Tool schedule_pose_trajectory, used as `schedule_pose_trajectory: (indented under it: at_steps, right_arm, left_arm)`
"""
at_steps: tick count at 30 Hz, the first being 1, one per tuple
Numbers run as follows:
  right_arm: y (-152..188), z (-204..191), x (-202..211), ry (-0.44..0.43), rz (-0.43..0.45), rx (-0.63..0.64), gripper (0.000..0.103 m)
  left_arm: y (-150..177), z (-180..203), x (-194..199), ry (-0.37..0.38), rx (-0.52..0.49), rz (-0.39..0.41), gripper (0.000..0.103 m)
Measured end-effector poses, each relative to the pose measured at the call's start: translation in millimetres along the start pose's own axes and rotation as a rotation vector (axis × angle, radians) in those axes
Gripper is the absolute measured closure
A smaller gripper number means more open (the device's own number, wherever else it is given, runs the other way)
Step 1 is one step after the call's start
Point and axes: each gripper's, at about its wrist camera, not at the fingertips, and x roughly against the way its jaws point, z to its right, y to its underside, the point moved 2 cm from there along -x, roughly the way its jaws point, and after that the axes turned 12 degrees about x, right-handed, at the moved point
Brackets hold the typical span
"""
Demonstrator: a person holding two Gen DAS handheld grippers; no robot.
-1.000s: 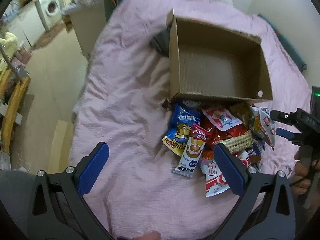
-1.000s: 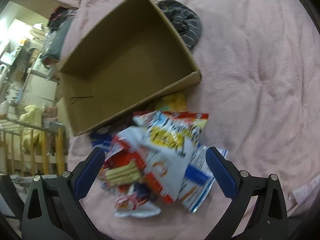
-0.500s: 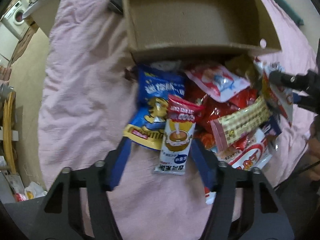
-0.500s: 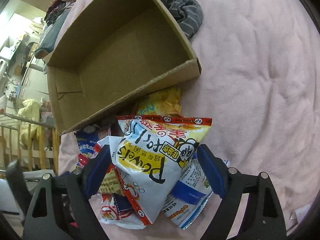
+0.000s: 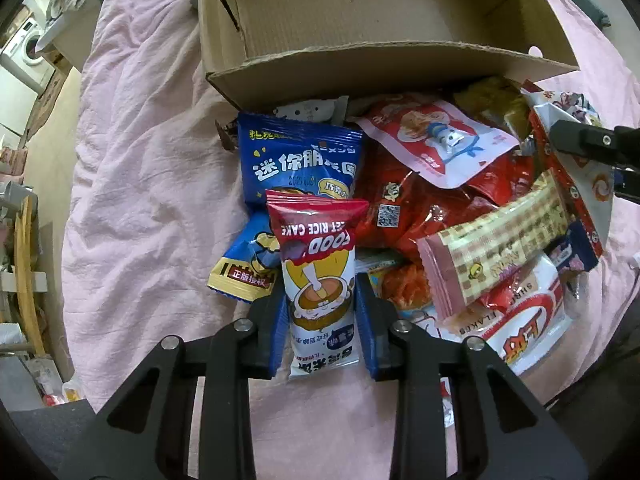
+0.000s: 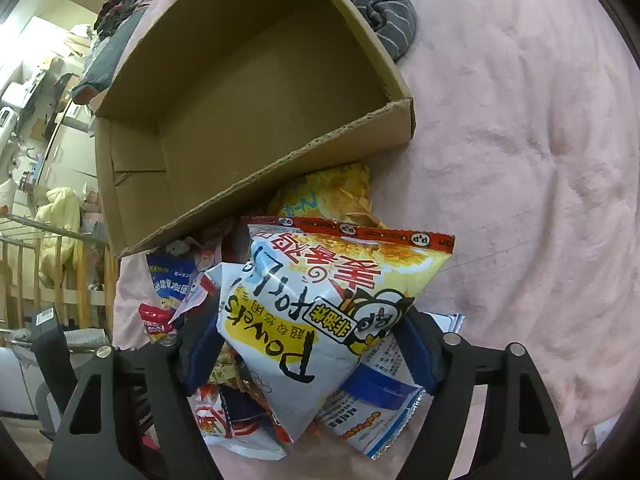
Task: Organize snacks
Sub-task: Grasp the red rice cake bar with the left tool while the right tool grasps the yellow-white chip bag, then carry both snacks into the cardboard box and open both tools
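A pile of snack packets lies on a pink bedspread in front of an empty cardboard box (image 5: 372, 60) (image 6: 256, 184). My left gripper (image 5: 320, 316) is shut on a red and white rice cake packet (image 5: 320, 276), which lies over a blue snack bag (image 5: 296, 160). My right gripper (image 6: 308, 344) is shut on a white and yellow chip bag (image 6: 324, 312) on top of the pile. The right gripper also shows at the right edge of the left wrist view (image 5: 592, 144).
Red bags (image 5: 432, 200), a pink and white pouch (image 5: 436, 140) and a checked wafer pack (image 5: 500, 244) lie between the grippers. A yellow bag (image 6: 332, 196) rests against the box. A striped grey garment (image 6: 380, 12) lies beyond the box. The bed edge and floor are at left.
Both grippers dropped to the pile and closed from wide open, the left onto the rice cake packet, the right onto the chip bag.
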Motion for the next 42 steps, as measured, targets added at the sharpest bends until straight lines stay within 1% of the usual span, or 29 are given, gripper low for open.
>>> schedule_pose_trajectory:
  at_steps: [2, 4, 5, 7, 10, 13, 15, 16, 21, 24, 28, 32, 35, 42]
  right_arm:
    - [0.2, -0.7, 4.4, 0.001, 0.015, 0.011, 0.031]
    - [2.4, 0.0, 10.4, -0.012, 0.03, 0.013, 0.034]
    - [4.0, 0.5, 13.2, -0.02, 0.036, 0.014, 0.035]
    - [8.3, 1.6, 19.7, -0.015, 0.049, 0.021, 0.036]
    - [16.1, 2.9, 30.0, -0.034, 0.067, 0.028, 0.036]
    - [21.6, -0.1, 40.0, -0.021, 0.092, 0.056, 0.036]
    - [24.2, 0.1, 49.8, -0.01, 0.128, 0.07, 0.036]
    - [24.4, -0.8, 56.1, -0.012, 0.151, 0.08, 0.036]
    - [21.9, -4.8, 87.1, -0.02, 0.284, 0.118, 0.037]
    - [16.3, -7.4, 99.3, -0.027, 0.352, 0.126, 0.036]
    - [9.4, -14.7, 106.7, -0.029, 0.4, 0.153, 0.037]
    - [-2.2, -23.3, 105.8, -0.011, 0.421, 0.192, 0.037]
    - [-20.1, -29.1, 102.5, 0.007, 0.436, 0.22, 0.037]
    - [-47.4, -28.8, 85.4, 0.046, 0.428, 0.237, 0.037]
  left_arm:
    - [1.5, -0.3, 2.8, 0.021, 0.004, 0.0, 0.077]
    - [5.2, 0.8, 13.7, 0.037, 0.009, 0.012, 0.077]
    - [0.9, -4.7, 19.1, 0.041, 0.012, 0.019, 0.077]
    - [2.9, -7.8, 29.5, 0.048, 0.02, 0.036, 0.077]
    - [2.6, -16.2, 47.1, 0.065, 0.046, 0.063, 0.077]
    - [0.9, -20.5, 62.8, 0.087, 0.069, 0.092, 0.077]
    - [1.7, -21.6, 68.8, 0.093, 0.076, 0.116, 0.077]
    - [-1.0, -13.3, 66.6, 0.092, 0.079, 0.128, 0.077]
    - [-15.4, -14.4, 79.3, 0.108, 0.091, 0.174, 0.077]
    - [-21.6, -13.8, 90.6, 0.114, 0.093, 0.205, 0.077]
    - [-31.9, -13.3, 100.6, 0.117, 0.088, 0.246, 0.077]
    - [-46.9, -13.0, 107.8, 0.121, 0.076, 0.281, 0.077]
    - [-60.9, -11.0, 110.7, 0.13, 0.072, 0.308, 0.077]
    - [-98.6, -5.1, 105.0, 0.146, 0.067, 0.354, 0.077]
